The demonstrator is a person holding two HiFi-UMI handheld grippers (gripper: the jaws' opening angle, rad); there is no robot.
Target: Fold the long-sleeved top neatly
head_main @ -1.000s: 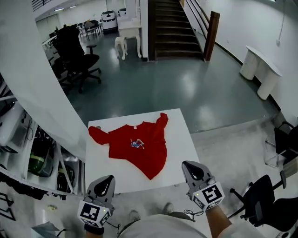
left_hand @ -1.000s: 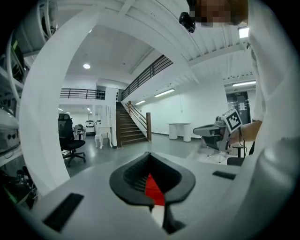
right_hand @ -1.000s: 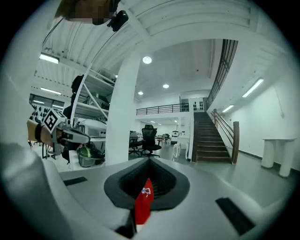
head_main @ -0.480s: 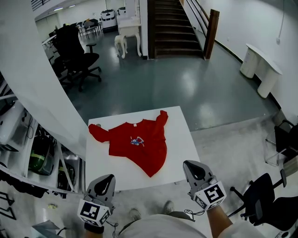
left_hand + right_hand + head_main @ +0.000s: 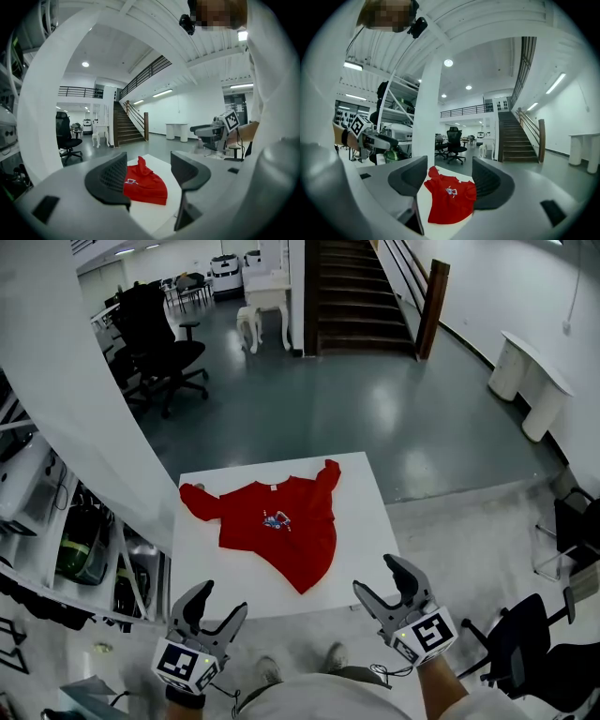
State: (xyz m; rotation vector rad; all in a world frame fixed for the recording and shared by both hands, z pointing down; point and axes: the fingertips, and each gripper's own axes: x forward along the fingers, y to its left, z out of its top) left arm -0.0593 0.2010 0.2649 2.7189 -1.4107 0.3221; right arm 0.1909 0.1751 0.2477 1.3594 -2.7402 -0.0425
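A red long-sleeved top with a small print on the chest lies crumpled on a white square table; one sleeve reaches toward the table's left edge, the other bunches at the far side. It also shows as the top and the top between the jaws, far off. My left gripper and right gripper hover off the table's near edge, both open and empty, their jaws having just been opening.
A thick white pillar rises left of the table, with shelving of gear behind it. Black office chairs and a staircase stand beyond; more chairs sit at the right. The person's feet are near the table's front.
Both grippers went from shut to open, jaws now spread wide. The top and table have not moved.
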